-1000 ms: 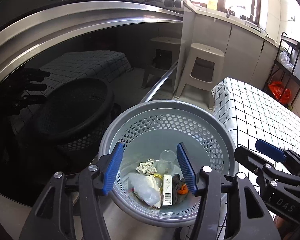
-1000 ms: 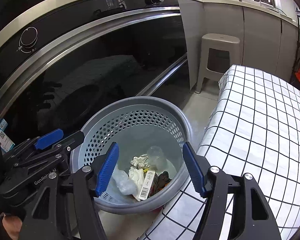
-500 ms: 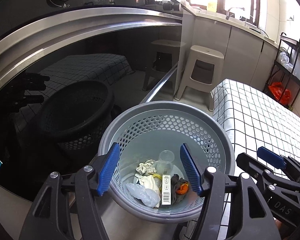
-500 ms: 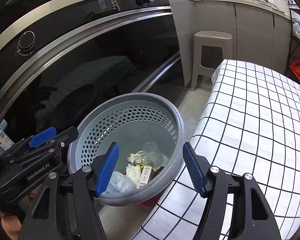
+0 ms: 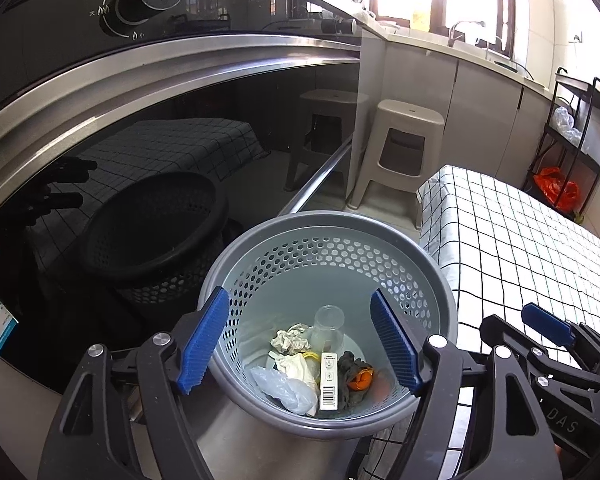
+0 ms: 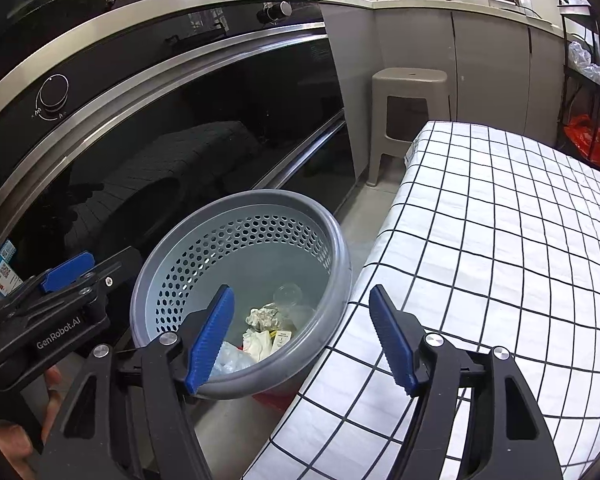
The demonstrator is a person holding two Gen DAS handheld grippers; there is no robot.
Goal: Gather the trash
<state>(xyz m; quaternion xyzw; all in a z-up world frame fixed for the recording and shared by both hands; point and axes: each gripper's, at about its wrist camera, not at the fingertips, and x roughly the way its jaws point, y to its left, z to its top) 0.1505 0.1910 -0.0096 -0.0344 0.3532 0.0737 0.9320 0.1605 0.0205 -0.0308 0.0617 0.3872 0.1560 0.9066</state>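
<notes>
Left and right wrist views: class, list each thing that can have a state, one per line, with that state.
Waste basket: upright on the floor, holds trash.
Clear plastic cup: in the basket, lying on its side.
Crumpled paper: in the basket.
Barcoded box: in the basket.
Left gripper: jaws opening, nothing between them.
Right gripper: jaws opening, nothing between them.
Checked tablecloth: spread flat.

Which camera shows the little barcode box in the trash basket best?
The left wrist view: the barcode box lies in full view in the basket, label readable as stripes. In the right wrist view it is smaller, partly cut off by the basket's near rim.
</notes>
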